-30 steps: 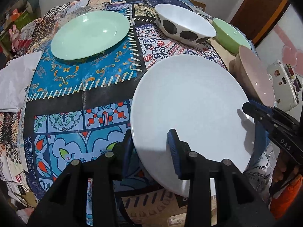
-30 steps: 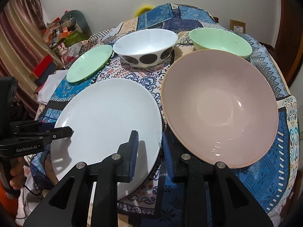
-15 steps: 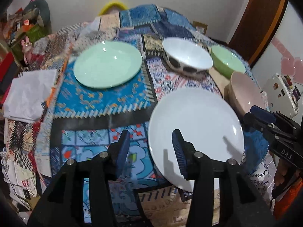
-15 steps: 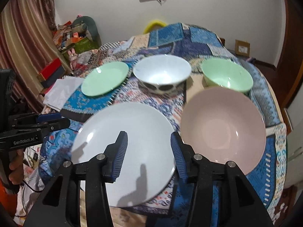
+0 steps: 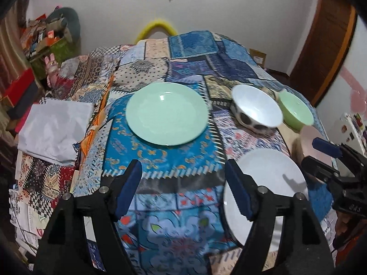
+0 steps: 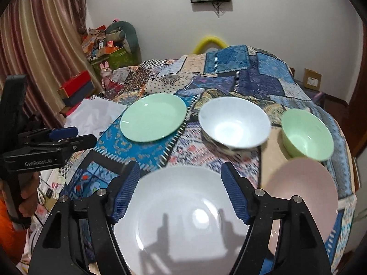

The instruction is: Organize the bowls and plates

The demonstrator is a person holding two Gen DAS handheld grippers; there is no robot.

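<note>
A white plate [image 5: 266, 183] [image 6: 183, 210] lies flat near the table's front edge. A mint green plate [image 5: 167, 112] [image 6: 153, 116] sits farther back. A white bowl with dark spots [image 5: 257, 112] [image 6: 234, 123], a green bowl [image 5: 297, 112] [image 6: 307, 135] and a pink bowl [image 5: 312, 142] [image 6: 302, 194] stand to the right. My left gripper [image 5: 183, 188] hovers above the cloth left of the white plate, jaws opening, nothing between them. My right gripper [image 6: 179, 190] hangs above the white plate, jaws opening and empty.
A patchwork cloth [image 5: 160, 165] covers the table [image 6: 229, 73]. White paper [image 5: 55, 128] lies at the left edge. Boxes and clutter [image 6: 103, 43] stand by the curtain at the back left. A yellow chair back [image 5: 156, 27] rises behind the table.
Both grippers let go of the white plate's rim, opened wide and rose back from the table. The plate now rests flat on the cloth.
</note>
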